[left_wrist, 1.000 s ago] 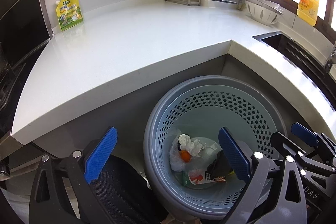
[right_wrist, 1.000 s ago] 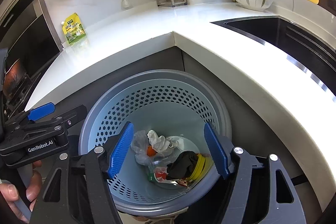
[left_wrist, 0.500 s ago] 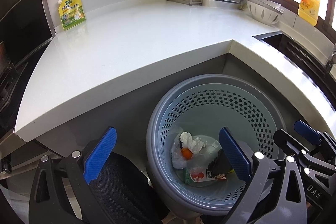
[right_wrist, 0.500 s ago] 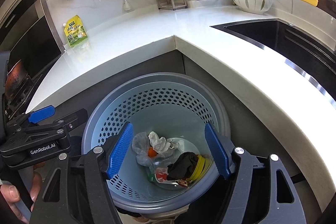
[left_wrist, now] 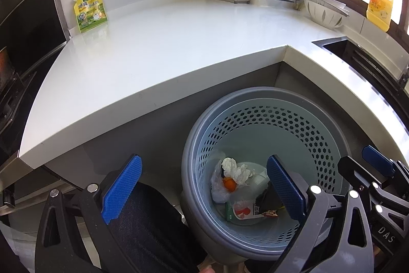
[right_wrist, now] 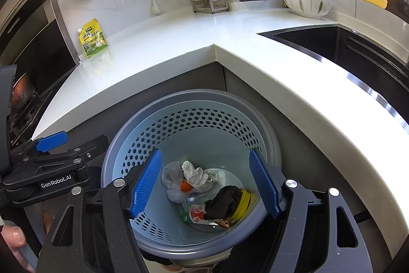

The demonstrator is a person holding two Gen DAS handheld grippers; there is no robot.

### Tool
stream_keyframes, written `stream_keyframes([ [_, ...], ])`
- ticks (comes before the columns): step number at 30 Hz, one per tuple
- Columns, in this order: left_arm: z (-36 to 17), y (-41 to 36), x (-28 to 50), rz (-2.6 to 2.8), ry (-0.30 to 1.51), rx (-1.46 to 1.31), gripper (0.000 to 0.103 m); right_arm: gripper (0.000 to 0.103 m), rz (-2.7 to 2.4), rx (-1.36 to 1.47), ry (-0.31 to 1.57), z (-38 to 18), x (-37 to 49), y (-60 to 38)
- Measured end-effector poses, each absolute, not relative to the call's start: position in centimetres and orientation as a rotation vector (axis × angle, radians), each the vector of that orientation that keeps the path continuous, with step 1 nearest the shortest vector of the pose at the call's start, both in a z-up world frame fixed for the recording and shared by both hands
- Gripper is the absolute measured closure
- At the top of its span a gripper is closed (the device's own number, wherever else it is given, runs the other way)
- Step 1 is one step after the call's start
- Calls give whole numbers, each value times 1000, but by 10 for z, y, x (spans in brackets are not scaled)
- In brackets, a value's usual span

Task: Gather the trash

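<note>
We list one perforated blue-grey waste basket (right_wrist: pixel 194 124) standing on the floor in the inner corner below the white tabletop (left_wrist: pixel 158 53), its rim just beside the tabletop's edge on two sides. Contents, all at the bottom: a crumpled white tissue (right_wrist: pixel 195 174), a clear bag with something orange (right_wrist: pixel 173 183), a red-and-white wrapper (right_wrist: pixel 198 215), a dark rag (right_wrist: pixel 225 201) over a yellow piece. Our right tongs (right_wrist: pixel 205 183) hang over the basket's mouth, spread wide, holding nothing, the trash framed between the blue pads well below them. Our left tongs (left_wrist: pixel 204 189) are likewise spread and empty (one pad over the basket, the other over a dark mesh seat (left_wrist: pixel 153 227) to the left). Above, the tabletop lies open; a green-yellow pouch (left_wrist: pixel 90 9) leans at the back wall, a dark sink (right_wrist: pixel 340 47) sits to the right.
</note>
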State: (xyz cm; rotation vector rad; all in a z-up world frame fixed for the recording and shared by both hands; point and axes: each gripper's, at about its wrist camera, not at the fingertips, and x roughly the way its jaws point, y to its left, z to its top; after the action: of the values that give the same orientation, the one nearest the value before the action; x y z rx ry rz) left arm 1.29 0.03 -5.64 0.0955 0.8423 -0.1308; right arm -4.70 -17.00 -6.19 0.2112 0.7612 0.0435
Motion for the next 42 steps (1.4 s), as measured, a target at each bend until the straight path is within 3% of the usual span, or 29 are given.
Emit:
stream_keyframes([
  [42,-61,1,17,-111,854,107,7,35,49,210,765,-65,-45,-166],
])
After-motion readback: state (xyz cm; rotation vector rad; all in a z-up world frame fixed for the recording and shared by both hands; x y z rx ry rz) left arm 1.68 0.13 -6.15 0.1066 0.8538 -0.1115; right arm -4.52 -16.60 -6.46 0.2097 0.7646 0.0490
